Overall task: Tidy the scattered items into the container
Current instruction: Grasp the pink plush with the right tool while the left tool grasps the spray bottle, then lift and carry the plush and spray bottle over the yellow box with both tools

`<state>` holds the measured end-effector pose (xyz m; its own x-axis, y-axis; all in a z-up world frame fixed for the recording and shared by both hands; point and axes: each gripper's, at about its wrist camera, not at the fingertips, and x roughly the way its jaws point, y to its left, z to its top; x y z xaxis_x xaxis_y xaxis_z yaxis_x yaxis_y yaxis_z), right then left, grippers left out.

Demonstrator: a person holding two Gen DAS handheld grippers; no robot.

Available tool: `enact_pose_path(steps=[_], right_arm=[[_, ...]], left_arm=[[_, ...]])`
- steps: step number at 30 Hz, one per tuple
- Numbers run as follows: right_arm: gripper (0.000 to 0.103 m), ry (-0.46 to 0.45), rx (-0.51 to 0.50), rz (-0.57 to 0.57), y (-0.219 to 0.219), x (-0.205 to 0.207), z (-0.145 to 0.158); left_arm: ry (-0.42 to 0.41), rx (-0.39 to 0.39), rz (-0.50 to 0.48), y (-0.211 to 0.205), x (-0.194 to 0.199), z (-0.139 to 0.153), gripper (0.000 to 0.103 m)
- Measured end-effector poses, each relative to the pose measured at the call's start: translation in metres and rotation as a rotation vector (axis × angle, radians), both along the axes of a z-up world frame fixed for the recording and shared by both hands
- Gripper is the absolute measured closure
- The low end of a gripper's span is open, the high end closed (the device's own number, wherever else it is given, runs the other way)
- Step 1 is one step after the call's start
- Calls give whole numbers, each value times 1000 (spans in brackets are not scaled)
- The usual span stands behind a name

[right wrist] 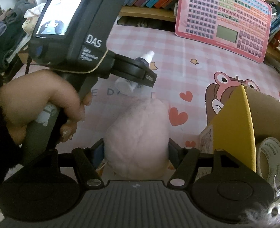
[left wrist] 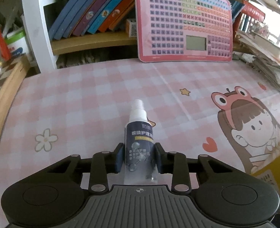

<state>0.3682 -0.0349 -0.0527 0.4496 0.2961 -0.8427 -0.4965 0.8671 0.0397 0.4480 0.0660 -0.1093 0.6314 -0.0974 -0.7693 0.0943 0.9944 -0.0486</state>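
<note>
The left gripper (left wrist: pixel 139 158) has its jaws closed on the lower body of the spray bottle (left wrist: pixel 140 142), which lies near the middle of the surface (left wrist: pixel 79 102), nozzle toward the far edge. It looks light, rigid and smooth, so a grip across the labelled body suits it. The right gripper (right wrist: pixel 136 152) has its jaws about half open around a soft pink plush item (right wrist: pixel 138 133), likely light and squashy, beside the yellow box (right wrist: pixel 235 125) at the right edge.
</note>
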Motion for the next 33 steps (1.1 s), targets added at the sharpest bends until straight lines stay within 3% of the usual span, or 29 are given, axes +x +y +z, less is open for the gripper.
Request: enact_pose_path(steps=[10, 19, 29, 33], right_arm=[[41, 4, 31, 31, -1, 1, 0], [44, 19, 118, 80, -9, -1, 9], [44, -24, 172, 126, -12, -23, 31], [44, -80, 182, 124, -16, -40, 42]], left_arm=[[6, -33, 45, 24, -21, 14, 73], [-40, -143, 153, 57, -77, 50, 73], [-51, -226, 239, 69, -146, 73, 73], [-60, -220, 243, 70, -168, 77, 73]])
